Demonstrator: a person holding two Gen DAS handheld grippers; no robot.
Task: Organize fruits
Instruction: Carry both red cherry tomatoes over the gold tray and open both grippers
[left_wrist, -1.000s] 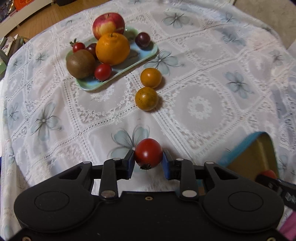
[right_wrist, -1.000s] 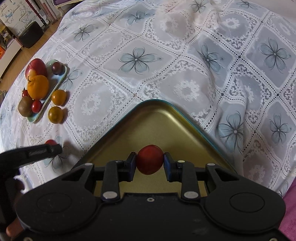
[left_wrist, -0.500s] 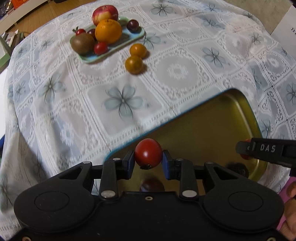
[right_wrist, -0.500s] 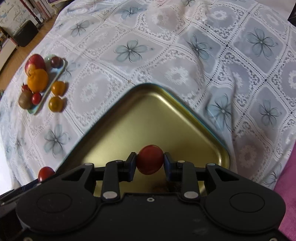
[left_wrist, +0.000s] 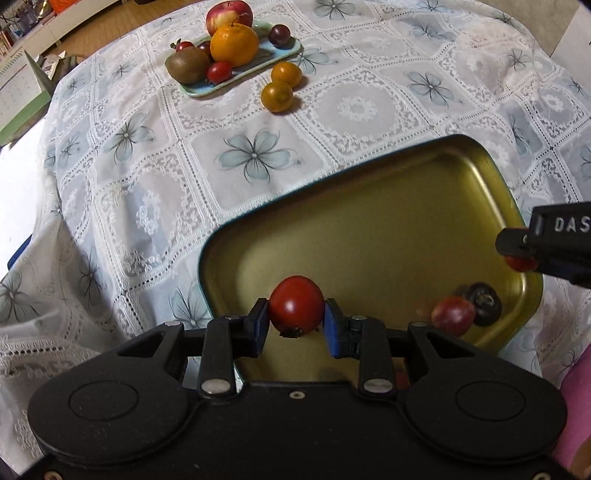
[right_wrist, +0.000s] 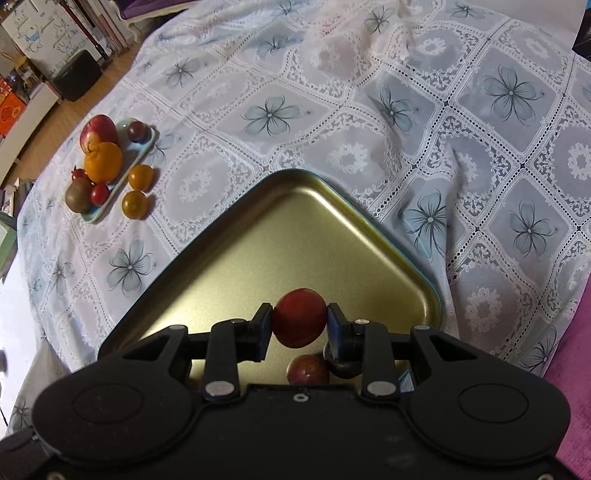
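Over the gold tray (left_wrist: 369, 221), the left claw (left_wrist: 296, 325) is squeezing a small red tomato (left_wrist: 296, 305) tight between its two blue pads. It hangs above the near edge of the tray, with the little stem end pointing down. The right claw (right_wrist: 300, 328) is squeezing another red tomato (right_wrist: 300, 317) the same way, above the near corner of the tray. Down in that corner lie two more small fruits, a reddish one (left_wrist: 453, 315) and a dark one (left_wrist: 484, 303), right next to each other. The tray sits on a white lace cloth (left_wrist: 351, 107) with blue flowers. Far across the cloth is a light blue plate (left_wrist: 236, 77) with an apple (left_wrist: 229, 16), a big orange (left_wrist: 234, 43), a brown kiwi (left_wrist: 187, 69), a dark plum (left_wrist: 279, 34) and some small red tomatoes. Two little orange tomatoes (left_wrist: 277, 96) lie on the cloth just beside that plate, one close behind the other.
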